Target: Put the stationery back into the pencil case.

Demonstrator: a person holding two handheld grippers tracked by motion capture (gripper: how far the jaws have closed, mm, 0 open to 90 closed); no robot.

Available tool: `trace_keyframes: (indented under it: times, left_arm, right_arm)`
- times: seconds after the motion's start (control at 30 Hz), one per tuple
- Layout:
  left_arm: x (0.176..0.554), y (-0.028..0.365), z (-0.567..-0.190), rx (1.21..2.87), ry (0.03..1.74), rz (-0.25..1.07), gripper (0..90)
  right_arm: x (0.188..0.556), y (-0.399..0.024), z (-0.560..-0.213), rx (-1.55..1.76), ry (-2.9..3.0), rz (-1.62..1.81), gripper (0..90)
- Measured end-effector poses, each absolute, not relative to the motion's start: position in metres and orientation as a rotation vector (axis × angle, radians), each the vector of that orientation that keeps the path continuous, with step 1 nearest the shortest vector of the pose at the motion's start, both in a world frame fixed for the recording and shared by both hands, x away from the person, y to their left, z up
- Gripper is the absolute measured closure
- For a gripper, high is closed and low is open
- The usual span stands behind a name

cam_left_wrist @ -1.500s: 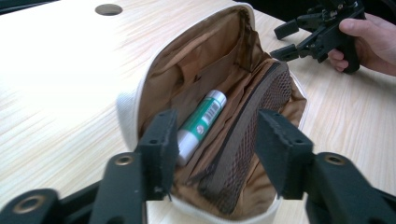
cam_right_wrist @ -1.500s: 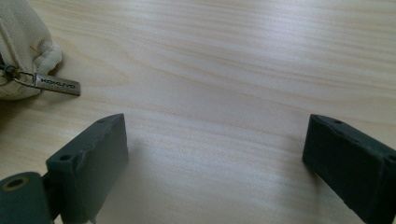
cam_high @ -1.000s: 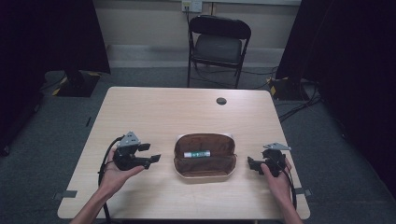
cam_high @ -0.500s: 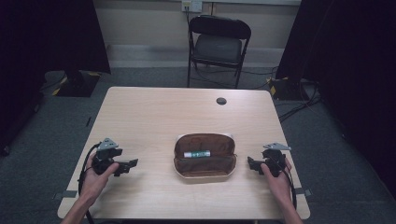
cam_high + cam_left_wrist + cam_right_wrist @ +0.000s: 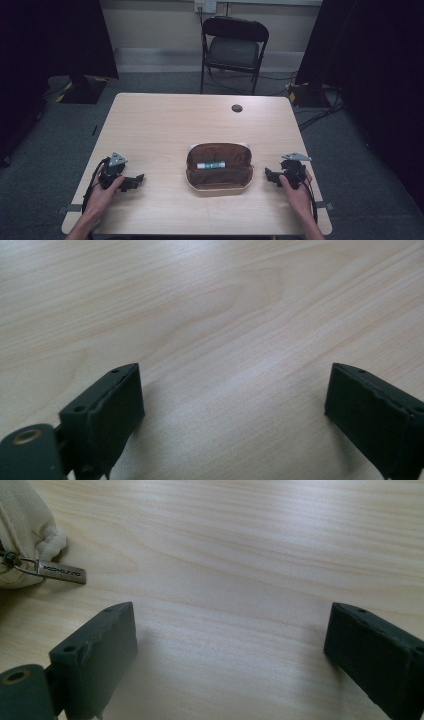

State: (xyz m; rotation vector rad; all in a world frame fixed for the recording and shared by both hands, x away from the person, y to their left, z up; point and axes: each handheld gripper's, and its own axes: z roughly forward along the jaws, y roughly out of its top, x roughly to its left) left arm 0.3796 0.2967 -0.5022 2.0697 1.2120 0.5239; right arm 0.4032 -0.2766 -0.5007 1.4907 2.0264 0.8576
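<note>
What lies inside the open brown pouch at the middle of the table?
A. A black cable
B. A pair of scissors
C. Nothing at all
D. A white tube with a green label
D: in the high view the open brown pouch holds a white tube with a green label, lying crosswise along its inner back wall, with both grippers resting apart from it on the table.

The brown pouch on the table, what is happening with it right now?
A person sits at the wooden table with a gripper in each hand. The brown pouch lies open in the middle, with a small tube inside it. The left gripper rests on the table to the pouch's left; its jaws have just been opening, with nothing between them. The right gripper sits open just right of the pouch, near the zipper pull. Neither touches the pouch.
</note>
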Motion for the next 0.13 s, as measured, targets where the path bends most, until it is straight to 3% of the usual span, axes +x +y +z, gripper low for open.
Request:
trace_keyframes:
  times: [0.13]
  left_arm:
    - [0.3799, 0.2959, -0.5026, 2.073, 1.214, 0.519, 3.8]
  right_arm:
    - [0.4032, -0.2760, -0.5008, 1.498, 2.019, 0.854, 5.8]
